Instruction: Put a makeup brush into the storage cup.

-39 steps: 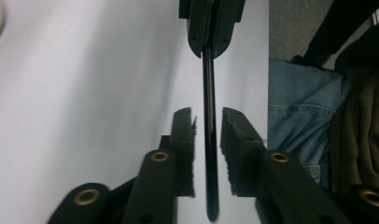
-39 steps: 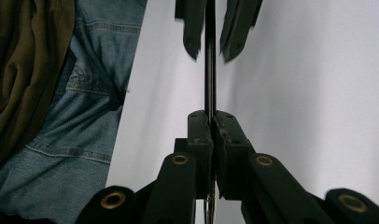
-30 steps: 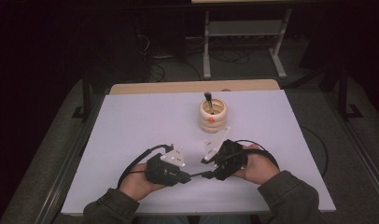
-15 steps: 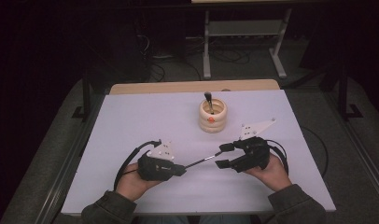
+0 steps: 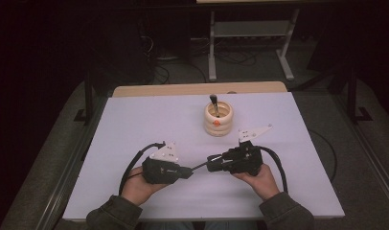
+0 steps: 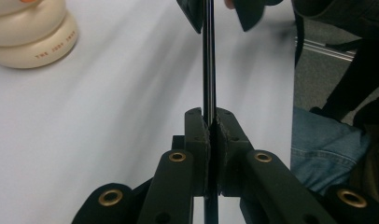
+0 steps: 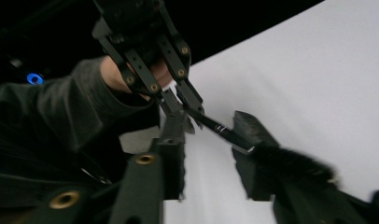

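Holding a thin black brush [image 6: 208, 60] by its handle, the left gripper [image 5: 185, 171] has its jaws fully shut on the stem near the desk's [image 5: 135, 124] front edge, left of the middle. The handle runs straight out from the pads towards the right gripper [image 5: 212, 163], whose jaws have just been closing around the far end; in the right gripper view the dark bristle head [image 7: 290, 164] lies between them, one pad close beside the ferrule, with a gap on the other side, so they do not look clamped yet.

To do this hand-over well, the right gripper should probably close on the firm ferrule or stem rather than on the soft bristles, and the left should keep its grip until the other is secure, so the brush does not drop or swing.

Further back, near the middle of the desk, stands a cream ringed holder [image 5: 218, 120] with another dark tool [image 5: 214, 102] upright in it. The desk top is pale and bare elsewhere; beyond its far edge the room is dark, with a metal frame [image 5: 250, 33] and cables on the floor.
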